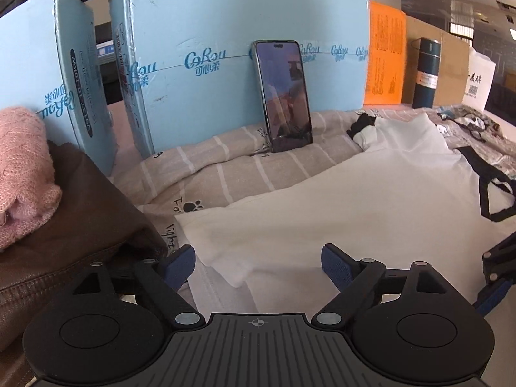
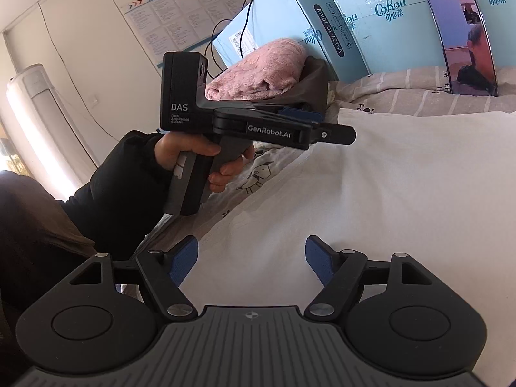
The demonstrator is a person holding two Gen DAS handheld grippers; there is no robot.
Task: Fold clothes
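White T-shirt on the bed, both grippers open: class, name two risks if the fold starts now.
1. The phone leans upright against the blue box just behind the white T-shirt; tugging cloth may topple it.
2. The left gripper straddles a bunched hem corner, so it may pinch the striped sheet too.

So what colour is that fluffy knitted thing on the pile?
Pink knit, clearest in the right wrist view.

The right hand-held gripper (image 2: 251,262) hangs with its blue pads spread wide above a white garment (image 2: 387,193) lying on a striped sheet (image 2: 403,93); to the left a hand (image 2: 193,158) grips the left hand-held gripper (image 2: 322,125); behind it a pink knit (image 2: 258,71) lies on dark clothing; a phone (image 2: 464,38) leans on blue boxes (image 2: 380,16).
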